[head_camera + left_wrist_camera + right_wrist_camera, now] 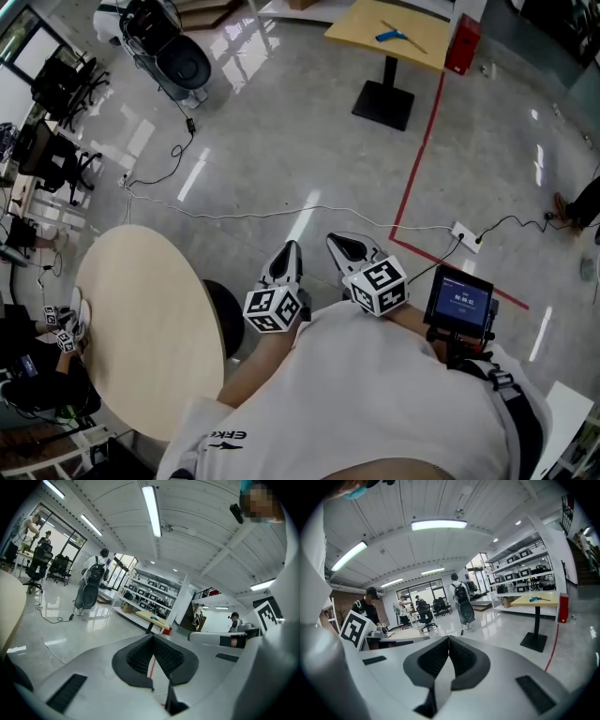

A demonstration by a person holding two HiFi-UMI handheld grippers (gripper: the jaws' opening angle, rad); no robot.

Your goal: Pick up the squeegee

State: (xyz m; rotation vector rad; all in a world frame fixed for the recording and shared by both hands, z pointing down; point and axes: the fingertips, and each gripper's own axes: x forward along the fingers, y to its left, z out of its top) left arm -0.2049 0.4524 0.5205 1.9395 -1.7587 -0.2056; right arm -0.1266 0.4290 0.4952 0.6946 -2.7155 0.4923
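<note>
Near us, left gripper [291, 251] and right gripper [337, 244] are closed and empty; the squeegee [389, 37] lies untouched on the far table [352, 33].

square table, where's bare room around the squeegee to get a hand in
The square table is bare all along the left of the squeegee. It is tight only at the right edge, where a red box stands.
</note>
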